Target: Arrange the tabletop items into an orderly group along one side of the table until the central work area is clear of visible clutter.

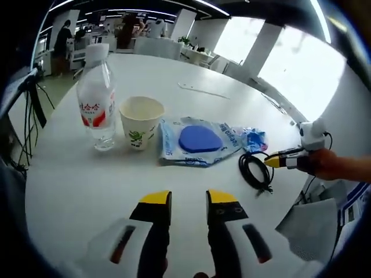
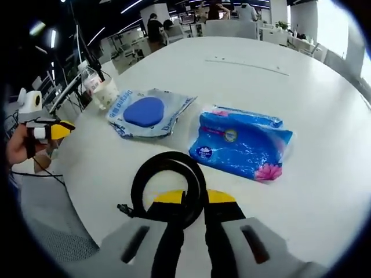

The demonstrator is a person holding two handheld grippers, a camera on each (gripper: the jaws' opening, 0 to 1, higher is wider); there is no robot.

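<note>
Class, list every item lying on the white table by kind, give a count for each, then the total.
Water bottle: 1
Paper cup: 1
Pouch with blue disc: 1
Blue tissue pack: 1
Coiled black cable: 1
Total: 5

The left gripper view looks from low over the near edge of the white table (image 1: 191, 69), across its width toward bright windows; the bottle (image 1: 97, 98), paper cup (image 1: 140, 121) and blue-disc packet (image 1: 199, 141) sit at middle distance. The right gripper view looks from the opposite side, closer and steeper, with the black cable coil (image 2: 168, 182) right at its jaws. Both views share that packet (image 2: 148, 113), the coil (image 1: 255, 168) and the bottle (image 2: 98, 87), and each catches the other gripper at its edge.
</note>
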